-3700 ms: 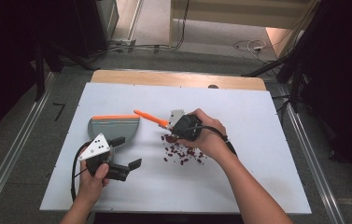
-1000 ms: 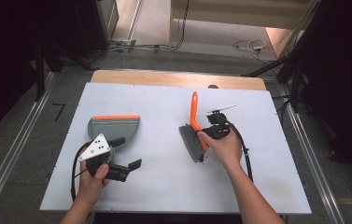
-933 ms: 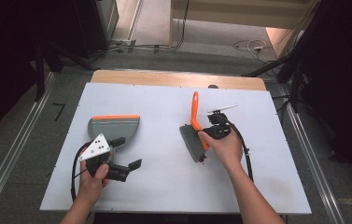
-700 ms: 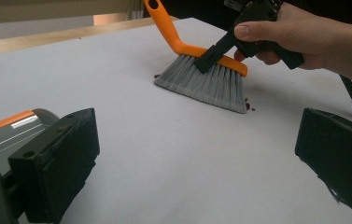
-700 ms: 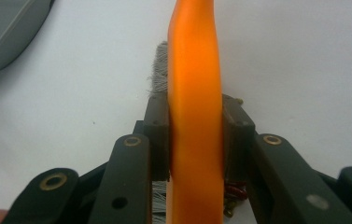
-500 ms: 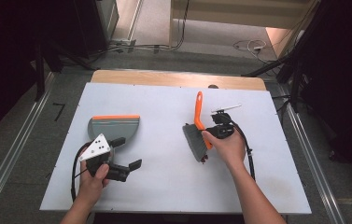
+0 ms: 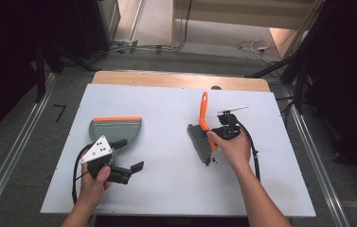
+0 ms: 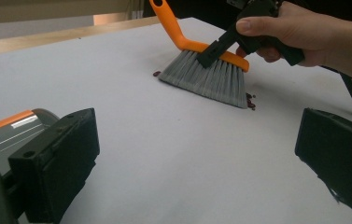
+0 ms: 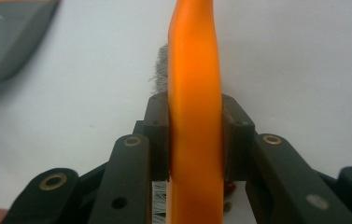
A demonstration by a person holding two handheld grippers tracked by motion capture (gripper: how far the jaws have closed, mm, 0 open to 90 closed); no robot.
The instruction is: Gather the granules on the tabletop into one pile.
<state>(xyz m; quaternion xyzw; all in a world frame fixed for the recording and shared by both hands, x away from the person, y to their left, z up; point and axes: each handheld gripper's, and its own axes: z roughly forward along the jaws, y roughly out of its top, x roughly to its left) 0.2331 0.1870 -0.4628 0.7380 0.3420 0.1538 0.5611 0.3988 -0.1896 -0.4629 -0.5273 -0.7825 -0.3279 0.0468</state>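
Orange-handled brush (image 7: 203,127), mid-right of the white bench (image 7: 166,189), clamped in the right tongs (image 7: 216,135); bare surface between it and the dustpan (image 7: 114,128). Left tongs (image 7: 131,155) wide, empty, near the front edge.

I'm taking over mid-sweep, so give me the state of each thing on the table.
Brush: clamped in the right tongs, bristles down on the table.
Dustpan: flat on the table, free.
Left tongs: open, holding nothing.
Dark red crumbs: loose on the table by the bristles.
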